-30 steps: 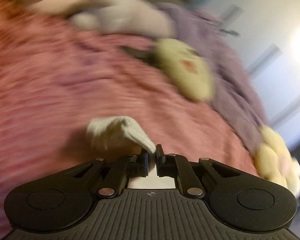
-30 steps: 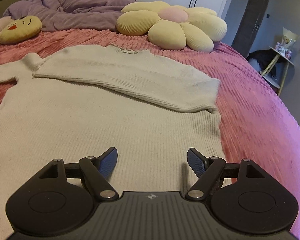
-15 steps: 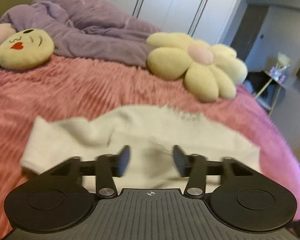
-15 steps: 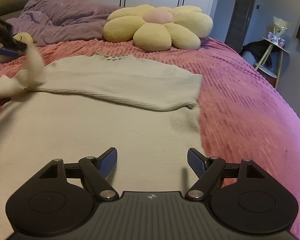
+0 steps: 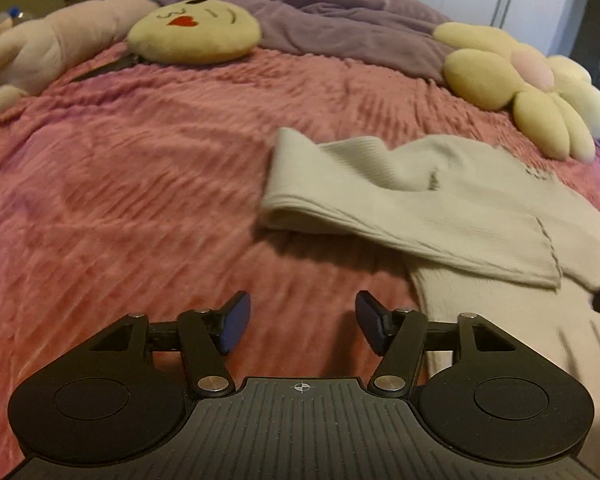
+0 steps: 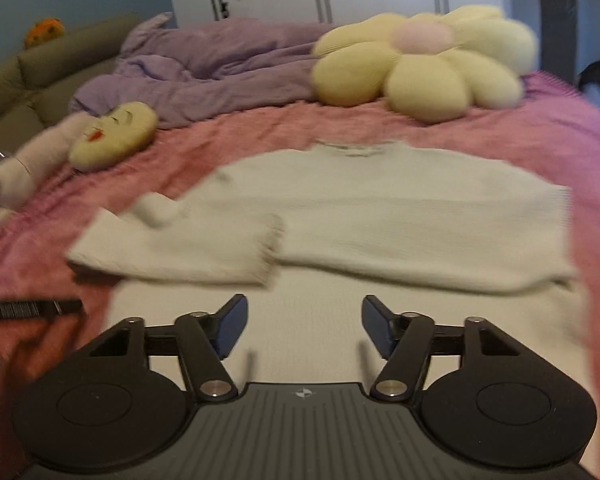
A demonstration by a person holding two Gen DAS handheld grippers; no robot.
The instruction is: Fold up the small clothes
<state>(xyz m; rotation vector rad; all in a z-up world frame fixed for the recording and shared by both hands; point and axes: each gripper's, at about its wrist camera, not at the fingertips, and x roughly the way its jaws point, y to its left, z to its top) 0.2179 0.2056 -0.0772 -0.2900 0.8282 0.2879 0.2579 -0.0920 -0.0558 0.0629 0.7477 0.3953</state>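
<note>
The cream sweater (image 6: 380, 216) lay mid-frame on the pink bedspread (image 5: 140, 200), both sleeves folded in. Left gripper (image 5: 302, 322) had just been opening, right gripper (image 6: 302, 326) closing; both released, nothing btw. the jaws.

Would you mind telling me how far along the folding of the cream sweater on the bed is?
Done: both sleeves of the cream sweater lie folded across its chest, the left sleeve just laid down. In hand: nothing. The left gripper has just been opening over the pink bedspread; the right gripper has just been closing somewhat, empty, above the sweater's lower body. Left: folding the body up into a compact stack.
</note>
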